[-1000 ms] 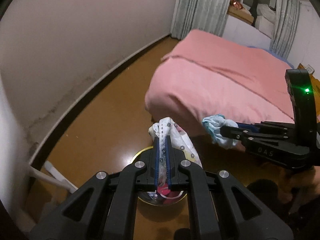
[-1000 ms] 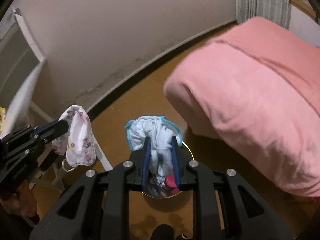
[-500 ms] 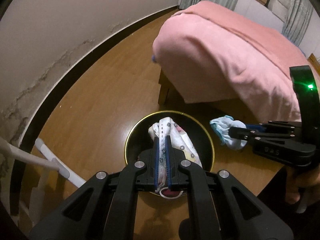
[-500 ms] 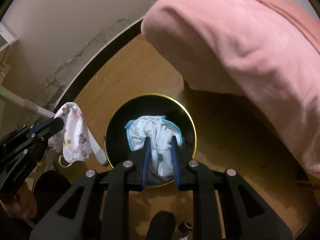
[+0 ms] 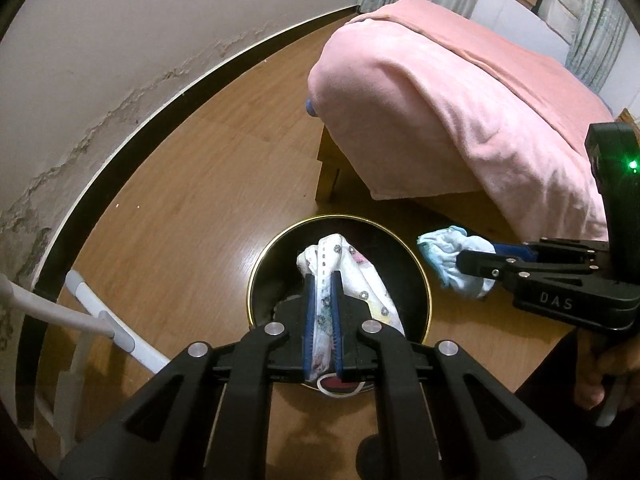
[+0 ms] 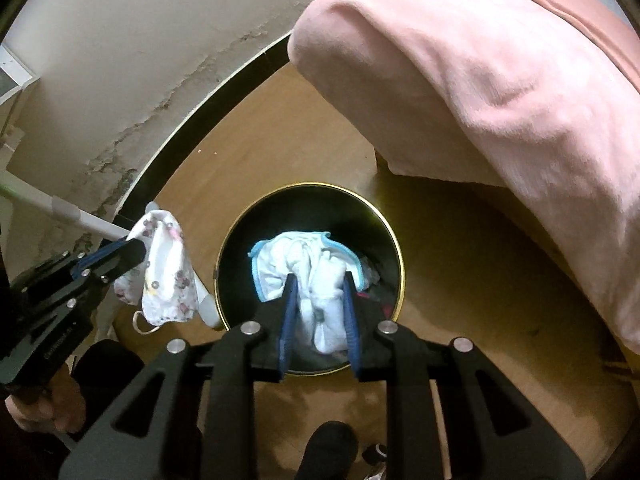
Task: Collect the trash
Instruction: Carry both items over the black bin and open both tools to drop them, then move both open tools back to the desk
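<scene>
A crumpled white flower-printed cloth (image 5: 334,280) is pinched tight between the blue pads of the left gripper (image 5: 322,276), above the round black gold-rimmed bin (image 5: 260,276). The right gripper's (image 6: 318,280) jaws are opening, with a bunched white blue-edged cloth (image 6: 304,264) between them over the bin's mouth; whether the pads press it cannot be told. A pink-blanketed bed (image 5: 460,100) is seen beyond on the wooden floor (image 5: 180,200).

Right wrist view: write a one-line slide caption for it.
Right gripper, jaws opening around a blue-edged white cloth, above a black gold-rimmed bin beside a pink-covered bed.
</scene>
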